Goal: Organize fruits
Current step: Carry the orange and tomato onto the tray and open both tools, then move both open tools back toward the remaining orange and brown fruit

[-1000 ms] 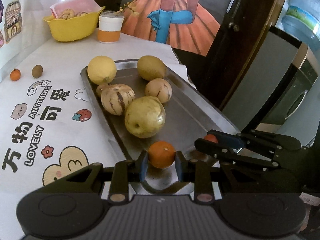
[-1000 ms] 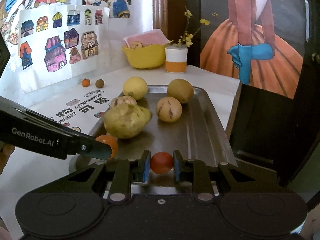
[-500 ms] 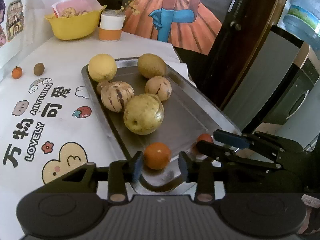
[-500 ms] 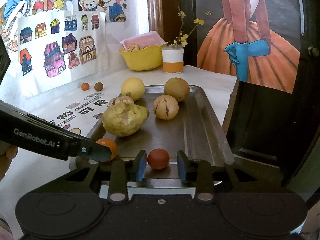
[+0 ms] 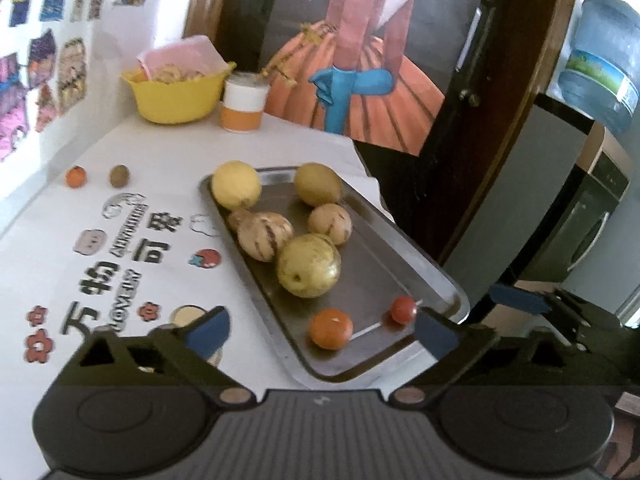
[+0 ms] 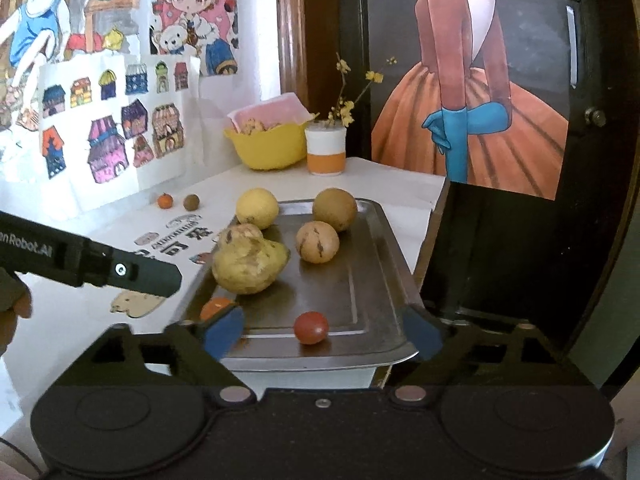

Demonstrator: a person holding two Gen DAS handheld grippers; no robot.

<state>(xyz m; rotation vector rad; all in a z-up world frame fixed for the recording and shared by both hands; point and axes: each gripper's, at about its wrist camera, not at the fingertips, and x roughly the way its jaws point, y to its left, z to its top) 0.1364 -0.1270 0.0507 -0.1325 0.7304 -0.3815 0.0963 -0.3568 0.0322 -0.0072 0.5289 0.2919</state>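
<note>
- Left wrist view: your left gripper has its jaws spread wide and there's nothing between them. The blue pads sit well out to either side of the near end of the metal tray, touching no fruit.
- Same view: the small orange sits loose on the tray near its closest corner, just ahead of the gap between your fingers. The little red tomato is right beside it on the tray floor, a bit to the right.
- Further up the tray you've got the big yellow-green pear, two striped melon-looking fruits, a lemon and a brownish round fruit at the far end.
- Off the tray, on the printed tablecloth, a tiny orange fruit and a small brown one sit side by side near the wall. A yellow bowl and a white-and-orange cup are at the back.
- Your right gripper pokes in from the right edge here, fingers apart.
- Right wrist view: your right gripper is also wide open, holding nothing. The tomato lies on the tray between the two pads but clear of both.
- The orange is partly hidden behind the left-hand pad; can't tell if they touch.
- Your left gripper's finger reaches in from the left, over the tablecloth just beside the tray's edge, and a bit of your hand shows at the frame edge.
</note>
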